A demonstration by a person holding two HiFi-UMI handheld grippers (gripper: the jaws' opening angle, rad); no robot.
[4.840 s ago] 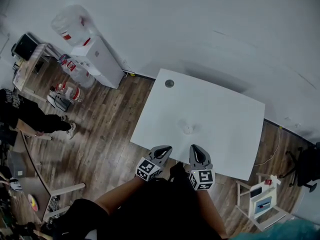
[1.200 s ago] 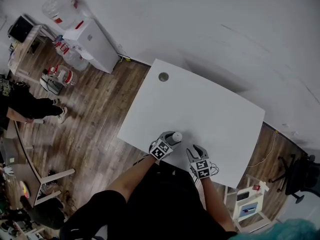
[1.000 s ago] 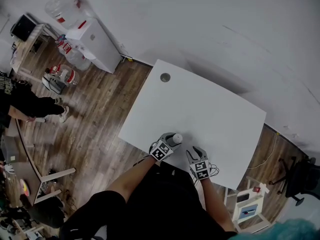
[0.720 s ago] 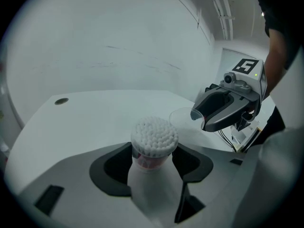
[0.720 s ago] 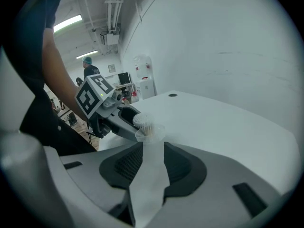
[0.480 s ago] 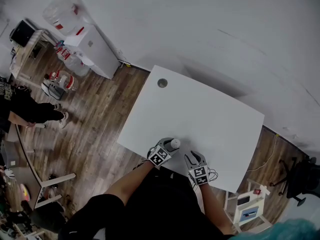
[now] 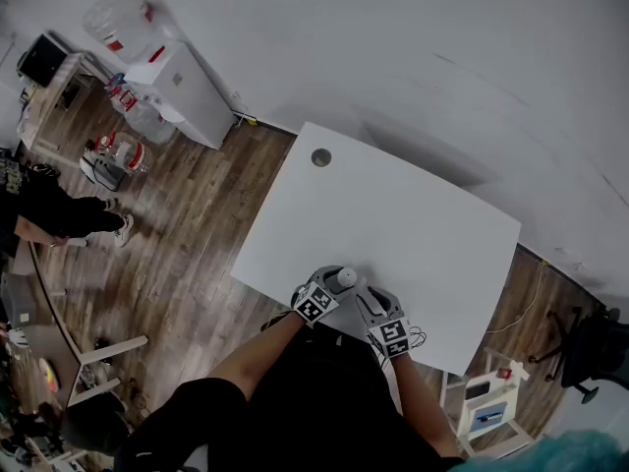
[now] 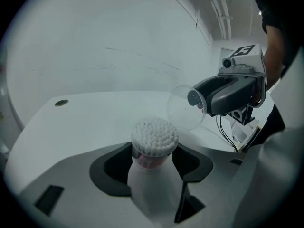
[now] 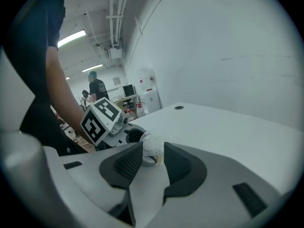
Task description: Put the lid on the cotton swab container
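Jaws of the left gripper [image 8: 152,167] are pressed against both sides of the cotton swab container [image 8: 151,184], a white bottle-shaped tub held upright. Its open top is packed with cotton swabs [image 8: 154,136], tips up. Just up and to the right of those tips, the right gripper [image 8: 195,99] holds the lid [image 8: 180,114], a clear dome, tilted with its open mouth turned toward the swabs. The lid's lower edge is very near the swab tops, and the left gripper view appears to show a thin gap between them.

In the right gripper view the right gripper [image 9: 153,158] has its jaws nearly together, pinching the lid [image 9: 152,144] between the ribbed pads. The left gripper [image 9: 134,136] shows just behind it, marker cube turned to the camera.

From the head view both grippers meet over the near edge of the white bench [image 7: 393,205]: left gripper [image 7: 334,281] with the container [image 7: 346,277], right gripper [image 7: 362,293] just beside it. A round grommet hole [image 7: 320,157] sits at the bench's far corner, and a water dispenser [image 7: 182,91] stands on the wood floor [image 7: 187,224] by the wall.
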